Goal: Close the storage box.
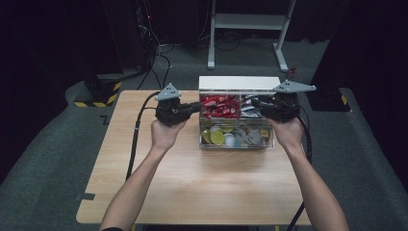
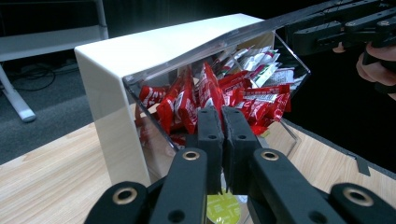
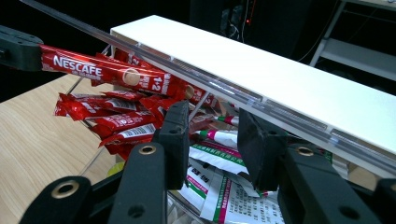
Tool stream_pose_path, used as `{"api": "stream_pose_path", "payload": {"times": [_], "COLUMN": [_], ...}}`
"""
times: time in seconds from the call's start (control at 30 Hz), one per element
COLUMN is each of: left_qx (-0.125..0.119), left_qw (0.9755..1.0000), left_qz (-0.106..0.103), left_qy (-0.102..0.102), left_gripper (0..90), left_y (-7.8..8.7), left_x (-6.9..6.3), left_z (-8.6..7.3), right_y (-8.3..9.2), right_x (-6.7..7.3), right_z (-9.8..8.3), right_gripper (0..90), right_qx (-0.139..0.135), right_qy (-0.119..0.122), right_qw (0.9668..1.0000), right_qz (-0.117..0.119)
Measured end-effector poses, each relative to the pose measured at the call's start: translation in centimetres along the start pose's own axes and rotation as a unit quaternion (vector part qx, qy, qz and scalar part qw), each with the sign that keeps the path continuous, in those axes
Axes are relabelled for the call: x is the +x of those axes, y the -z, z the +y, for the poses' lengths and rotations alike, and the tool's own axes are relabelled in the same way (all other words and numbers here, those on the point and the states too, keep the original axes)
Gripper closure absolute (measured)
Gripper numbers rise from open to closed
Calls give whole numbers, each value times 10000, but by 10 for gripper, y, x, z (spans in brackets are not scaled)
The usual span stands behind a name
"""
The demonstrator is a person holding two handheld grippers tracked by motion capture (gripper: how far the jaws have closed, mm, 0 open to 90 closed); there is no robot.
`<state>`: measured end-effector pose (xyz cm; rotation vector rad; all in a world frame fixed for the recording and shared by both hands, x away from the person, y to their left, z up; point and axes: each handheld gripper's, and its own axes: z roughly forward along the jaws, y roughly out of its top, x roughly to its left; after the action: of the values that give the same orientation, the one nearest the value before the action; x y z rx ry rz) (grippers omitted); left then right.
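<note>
left gripper [image 1: 198, 107]: seen at the left side of a clear acrylic box with a white top and back [image 1: 238, 83], which stands toward the far edge of a light wooden table [image 1: 192, 183]. its jaws are seen closed flat together in the left gripper view [image 2: 219, 130]. in the right gripper view the same gripper [image 3: 14, 51] is seen clamped on one end of a long red nescafe stick sachet [image 3: 107, 70]. the sachet is held roughly level, lifted above the heap of red stick sachets [image 1: 219, 107] in the rear left compartment and just under the box's raised clear plastic lid [image 3: 187, 70].

right gripper [image 1: 255, 102]: placed at the right side of the box, jaws pointed in toward the rear right compartment. in its own view the jaws [image 3: 210, 121] are seen standing apart, and nothing is seen pinched between the pads. the lid's front edge runs just above the tips; whether it rests on them cannot be told. white sachets with green and pink print [image 3: 219, 158] lie below the jaws. from the left gripper view this gripper [image 2: 299, 28] is seen at the lid's far end [image 2: 210, 49].

front compartments: round yellow-green capsules [image 1: 216, 138] are noted at the left; the pale items at the right are too small to name.

both grippers are held by bare hands, the forearms coming in over the near table edge.
</note>
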<state>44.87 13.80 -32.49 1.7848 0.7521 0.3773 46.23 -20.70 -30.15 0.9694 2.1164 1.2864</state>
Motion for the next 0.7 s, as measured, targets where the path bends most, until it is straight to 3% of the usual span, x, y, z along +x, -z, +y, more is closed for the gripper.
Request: {"api": "stream_pose_path", "payload": {"times": [0.7], "left_qx": [-191], "left_qw": [9998], "left_qz": [30], "left_qy": [-25], "left_gripper": [873], "left_y": [22], "left_x": [-2], "left_z": [-8], "right_y": [0], "right_x": [-1], "right_z": [1], "right_gripper": [639], "right_qx": [-27], "right_qy": [-41], "right_qw": [10000], "right_qz": [7]}}
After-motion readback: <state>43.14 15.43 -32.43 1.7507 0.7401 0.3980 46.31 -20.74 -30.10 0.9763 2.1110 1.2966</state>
